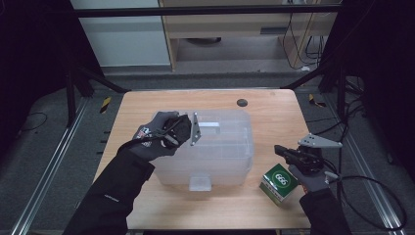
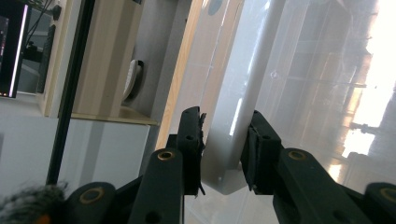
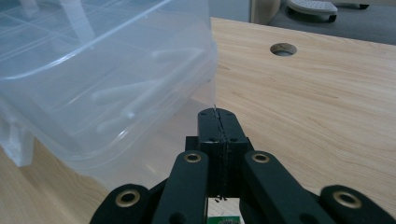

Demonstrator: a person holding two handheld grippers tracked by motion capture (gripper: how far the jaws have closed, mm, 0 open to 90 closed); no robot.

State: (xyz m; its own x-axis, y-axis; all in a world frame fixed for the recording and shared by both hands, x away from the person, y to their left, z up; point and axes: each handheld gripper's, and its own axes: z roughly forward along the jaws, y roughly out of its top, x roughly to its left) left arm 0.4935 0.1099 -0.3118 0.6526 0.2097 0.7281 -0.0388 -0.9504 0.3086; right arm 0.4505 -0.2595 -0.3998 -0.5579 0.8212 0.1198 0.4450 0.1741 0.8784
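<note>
We see a clear plastic storage box lying upside down on a wooden counter. Our left hand-held gripper is at the box's upper left, its jaws clamped on a white handle of the box. In the left gripper view that handle sits pressed between both black pads. Our right hand-held gripper hangs just to the right of the box, jaws pressed together with nothing between them. A small green and white carton lies on the counter directly beneath this gripper. A round hole in the counter lies beyond the box.
</note>
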